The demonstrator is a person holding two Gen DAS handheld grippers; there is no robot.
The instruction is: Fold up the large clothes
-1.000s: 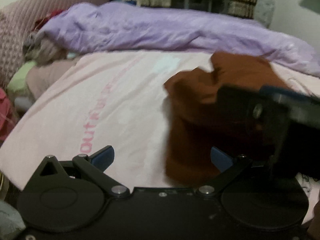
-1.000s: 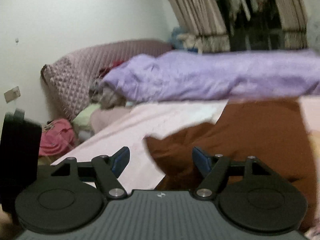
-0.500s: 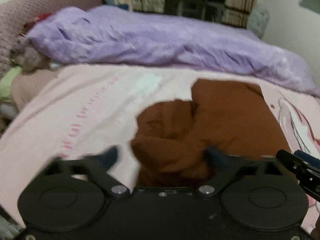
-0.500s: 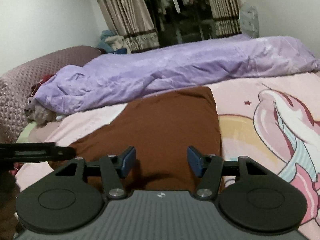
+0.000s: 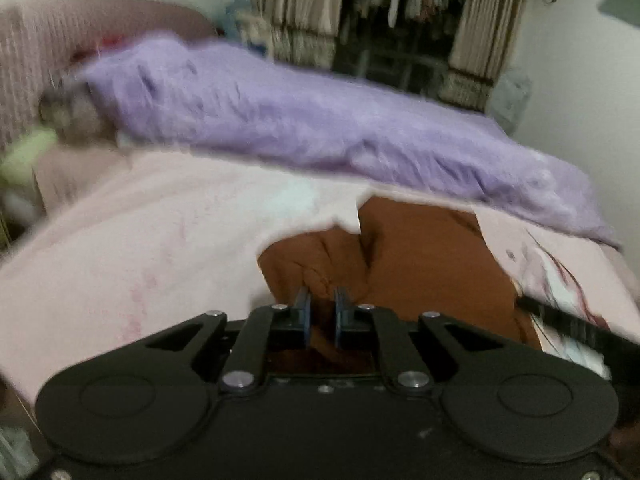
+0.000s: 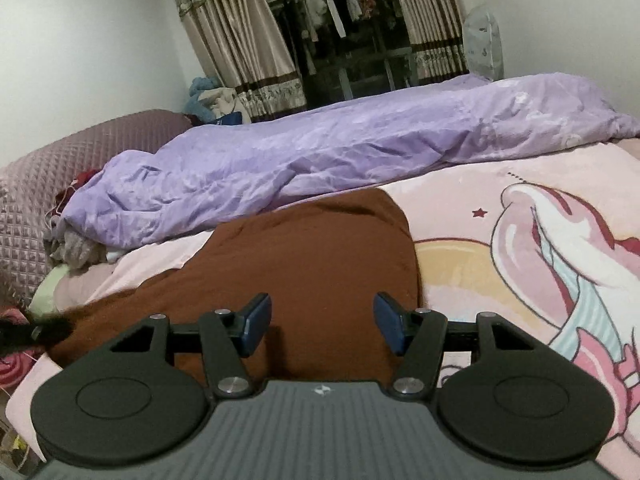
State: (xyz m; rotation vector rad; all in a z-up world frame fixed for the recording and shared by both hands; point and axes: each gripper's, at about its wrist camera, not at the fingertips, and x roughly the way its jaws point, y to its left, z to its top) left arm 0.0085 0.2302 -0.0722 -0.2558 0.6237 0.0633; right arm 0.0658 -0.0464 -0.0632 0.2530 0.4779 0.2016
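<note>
Your left gripper [image 5: 321, 314] pinches a fold of the brown garment [image 6: 304, 264]; your right gripper [image 6: 322, 322] hovers wide open, empty, above the garment.

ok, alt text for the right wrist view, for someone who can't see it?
The right gripper hangs with its jaws wide open and holding nothing, just above a brown garment spread on a pink cartoon-print bedsheet. A rumpled purple duvet lies across the bed behind it, with curtains and a dark window beyond.
</note>
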